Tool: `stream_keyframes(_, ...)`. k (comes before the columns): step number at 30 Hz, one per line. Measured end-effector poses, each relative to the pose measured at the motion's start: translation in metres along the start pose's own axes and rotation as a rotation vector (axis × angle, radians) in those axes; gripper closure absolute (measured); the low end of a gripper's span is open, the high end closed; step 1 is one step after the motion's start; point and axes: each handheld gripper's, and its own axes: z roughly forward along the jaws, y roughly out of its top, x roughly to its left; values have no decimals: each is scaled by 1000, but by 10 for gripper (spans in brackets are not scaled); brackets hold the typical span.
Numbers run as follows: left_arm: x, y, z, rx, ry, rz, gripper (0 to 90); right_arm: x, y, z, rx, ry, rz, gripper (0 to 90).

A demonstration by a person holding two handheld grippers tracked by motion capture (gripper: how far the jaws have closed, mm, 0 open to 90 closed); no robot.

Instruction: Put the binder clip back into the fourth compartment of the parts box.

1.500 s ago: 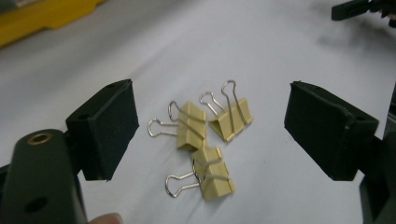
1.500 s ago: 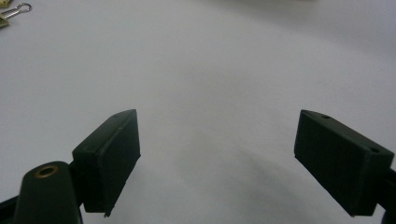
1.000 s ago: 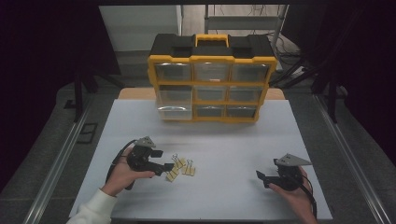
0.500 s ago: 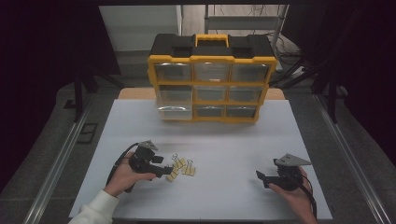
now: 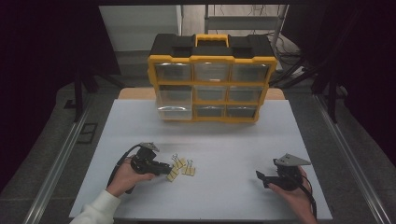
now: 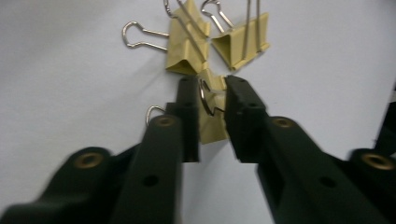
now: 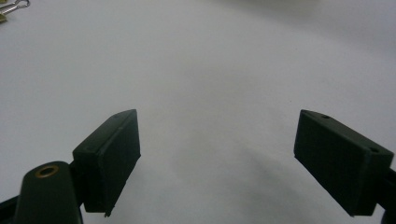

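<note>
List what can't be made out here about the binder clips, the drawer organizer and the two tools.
- Nearest binder clip: its sides are hidden by the left tool in the left gripper view; jaws have just been closing on it.
- Clips in the high view: too small to count surely.
- Drawer organizer: drawer contents too dim and distant.
- Right tool: body cut off by the bottom edge.

Binder clip (image 6: 212, 116): body partly hidden between the left gripper (image 6: 211, 114) jaws, which have just been closing on it; one wire handle half covered. Storage organiser (image 5: 212, 77): drawer contents too dim to tell. Small clip (image 7: 9, 9): cut off at the right gripper view's corner.
</note>
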Motion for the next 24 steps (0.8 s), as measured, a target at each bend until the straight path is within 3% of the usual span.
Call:
stream_keyframes(5,-1,1,-3,0,-69,-6,874,0,0,0,-1,-1,0,151)
stream_keyframes(15,-3,2,-5,-2,-72,18,892,0,0,0,-2,-2,0,151)
stream_keyframes(24,-5,4,-16,-53,-75,34,892,0,0,0,-3,-1,1,151)
